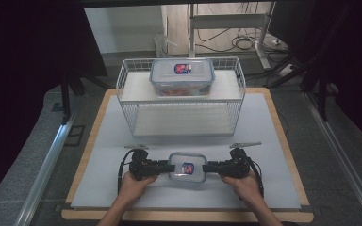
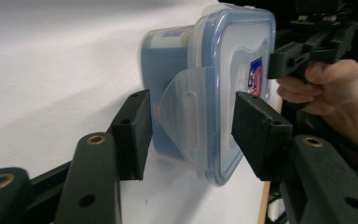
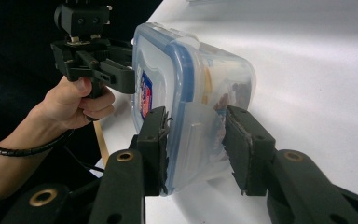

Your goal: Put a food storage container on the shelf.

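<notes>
Item: clear lidded container (image 1: 187,167), blue rim, red-blue label | left gripper (image 1: 168,167): you are straddling its flap, jaws spread | right gripper (image 1: 206,167): you are pinching the opposite flap.

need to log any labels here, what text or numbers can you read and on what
Sticker on the lid of the small box held between the tools: red and blue, print too blurred to read.
Sticker on the lid of the large box on the wire rack: too small to read.
No other text visible.
</notes>
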The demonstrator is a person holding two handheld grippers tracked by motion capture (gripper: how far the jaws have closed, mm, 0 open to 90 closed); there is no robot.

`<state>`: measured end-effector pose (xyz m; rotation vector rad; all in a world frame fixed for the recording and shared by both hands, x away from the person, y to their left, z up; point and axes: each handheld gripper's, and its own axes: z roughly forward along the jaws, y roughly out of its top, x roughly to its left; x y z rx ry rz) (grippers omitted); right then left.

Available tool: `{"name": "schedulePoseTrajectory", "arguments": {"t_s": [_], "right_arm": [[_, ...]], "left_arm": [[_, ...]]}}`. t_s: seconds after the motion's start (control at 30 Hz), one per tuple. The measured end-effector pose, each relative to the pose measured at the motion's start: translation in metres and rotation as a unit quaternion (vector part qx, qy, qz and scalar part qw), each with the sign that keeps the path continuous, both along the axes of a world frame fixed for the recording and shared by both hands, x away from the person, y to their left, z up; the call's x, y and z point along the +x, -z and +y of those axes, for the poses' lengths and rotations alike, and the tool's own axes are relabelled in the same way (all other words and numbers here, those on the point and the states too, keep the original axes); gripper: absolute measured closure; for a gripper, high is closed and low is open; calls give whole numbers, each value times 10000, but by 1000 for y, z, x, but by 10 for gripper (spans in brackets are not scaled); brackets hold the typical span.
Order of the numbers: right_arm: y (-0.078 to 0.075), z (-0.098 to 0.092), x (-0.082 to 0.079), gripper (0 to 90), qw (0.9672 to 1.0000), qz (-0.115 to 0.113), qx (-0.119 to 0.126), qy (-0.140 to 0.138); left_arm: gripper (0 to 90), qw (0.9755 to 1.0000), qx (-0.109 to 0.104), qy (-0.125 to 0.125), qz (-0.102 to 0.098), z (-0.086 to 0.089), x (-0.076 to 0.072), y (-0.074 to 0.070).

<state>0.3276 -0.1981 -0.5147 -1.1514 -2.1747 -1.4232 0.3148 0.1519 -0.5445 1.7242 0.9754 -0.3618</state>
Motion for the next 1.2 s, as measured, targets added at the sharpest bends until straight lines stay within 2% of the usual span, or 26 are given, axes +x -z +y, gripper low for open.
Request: {"name": "schedulePoseTrajectory", "arguments": {"t_s": [0.1, 0.13, 0.4, 0.53, 0.67, 0.73, 0.9, 1.03, 1.2], "right_arm": [[1, 0, 1, 592, 10000, 22, -36, 19], [2, 0, 2, 584, 9999, 57, -88, 33], [2, 1, 0, 585, 10000, 57, -80, 14], [0, 3, 0, 584, 10000, 39, -48, 75], [-10, 1, 1, 584, 9997, -66, 172, 132], [-16, 1, 3, 583, 9995, -136, 255, 142], [-33, 3, 5, 583, 9991, -305, 253, 134], [-51, 7, 12, 582, 9984, -456, 297, 164], [-86, 10, 21, 580, 9961, -768, 379, 194]], "left_arm": [[461, 10000, 56, 13, -54, -3, 1, -2], [516, 10000, 20, -6, -50, -1, 1, -3], [555, 9997, -122, 46, 220, 4, 0, -3], [558, 9995, -200, -23, 238, 6, -1, -7], [583, 9992, -389, 7, 77, 10, -2, -20], [585, 9995, -320, -15, -38, 10, -3, -28], [584, 9993, -295, -56, -218, 12, 0, -45], [579, 9988, -180, -131, -434, 13, 5, -69], [578, 9971, -132, -149, -729, 16, 14, -104]]}}
